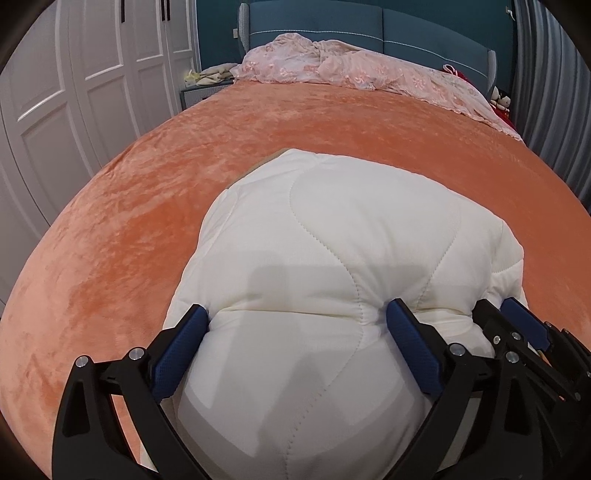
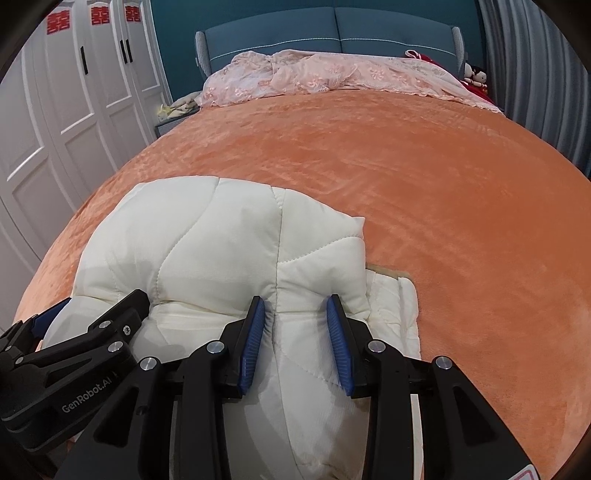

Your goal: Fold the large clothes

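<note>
A white quilted padded coat [image 1: 332, 229] lies bunched on the orange bedspread [image 1: 129, 206]. My left gripper [image 1: 295, 317] is shut on a thick fold of the coat, its blue pads [image 1: 184, 339] pressing into the padding on both sides. My right gripper [image 2: 297, 306] is shut on another fold of the same coat [image 2: 207, 236], just to the right of the left gripper. The right gripper shows at the right edge of the left wrist view [image 1: 517, 325]. The left gripper shows at the lower left of the right wrist view [image 2: 92, 332].
The orange bedspread [image 2: 443, 206] stretches wide behind and to the right of the coat. A pink lace cover [image 2: 314, 74] lies at the blue headboard [image 2: 332, 33]. White wardrobe doors [image 2: 55, 110] stand on the left, a grey curtain [image 2: 535, 74] on the right.
</note>
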Demonstrator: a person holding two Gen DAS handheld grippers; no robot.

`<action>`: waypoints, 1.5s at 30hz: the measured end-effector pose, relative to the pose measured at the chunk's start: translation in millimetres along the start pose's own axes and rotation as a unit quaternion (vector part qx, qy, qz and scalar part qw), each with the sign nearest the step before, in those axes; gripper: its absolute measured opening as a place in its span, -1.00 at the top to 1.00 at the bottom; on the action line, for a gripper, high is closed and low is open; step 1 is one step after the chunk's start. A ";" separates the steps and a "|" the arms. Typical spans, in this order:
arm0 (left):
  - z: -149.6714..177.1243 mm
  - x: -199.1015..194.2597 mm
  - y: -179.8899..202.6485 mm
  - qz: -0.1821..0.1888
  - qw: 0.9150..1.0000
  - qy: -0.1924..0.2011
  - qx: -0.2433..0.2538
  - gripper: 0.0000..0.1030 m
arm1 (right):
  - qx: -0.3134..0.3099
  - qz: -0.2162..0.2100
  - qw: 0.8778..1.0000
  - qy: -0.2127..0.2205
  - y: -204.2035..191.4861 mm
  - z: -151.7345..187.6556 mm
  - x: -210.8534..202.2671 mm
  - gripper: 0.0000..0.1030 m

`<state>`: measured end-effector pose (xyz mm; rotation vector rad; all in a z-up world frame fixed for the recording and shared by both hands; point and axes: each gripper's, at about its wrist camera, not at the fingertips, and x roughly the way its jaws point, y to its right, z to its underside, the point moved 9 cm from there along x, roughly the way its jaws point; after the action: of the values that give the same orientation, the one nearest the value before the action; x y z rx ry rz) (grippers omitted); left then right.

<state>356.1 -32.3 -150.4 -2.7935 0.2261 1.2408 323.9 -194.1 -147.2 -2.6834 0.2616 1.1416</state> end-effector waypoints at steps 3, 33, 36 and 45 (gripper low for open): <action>0.6 -0.3 0.1 0.001 1.000 0.006 -0.002 -0.84 | 0.000 0.002 1.000 0.006 -0.3 0.4 0.0 0.35; 62.2 -95.2 -52.2 0.057 0.994 -0.067 -0.061 -0.43 | 0.073 -0.090 0.989 -0.087 22.8 54.4 -90.0 0.49; 75.0 -96.1 -56.0 0.061 0.992 -0.082 -0.076 -0.43 | 0.049 -0.073 0.993 -0.079 17.8 56.2 -95.7 0.71; 90.0 -87.4 -44.4 0.044 0.994 -0.088 -0.054 -0.49 | 0.000 0.004 0.996 -0.087 29.2 80.0 -77.7 0.76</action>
<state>239.8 32.1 -145.4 -2.7675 0.2811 1.5549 208.6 -195.0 -148.7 -2.5647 0.2440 1.3674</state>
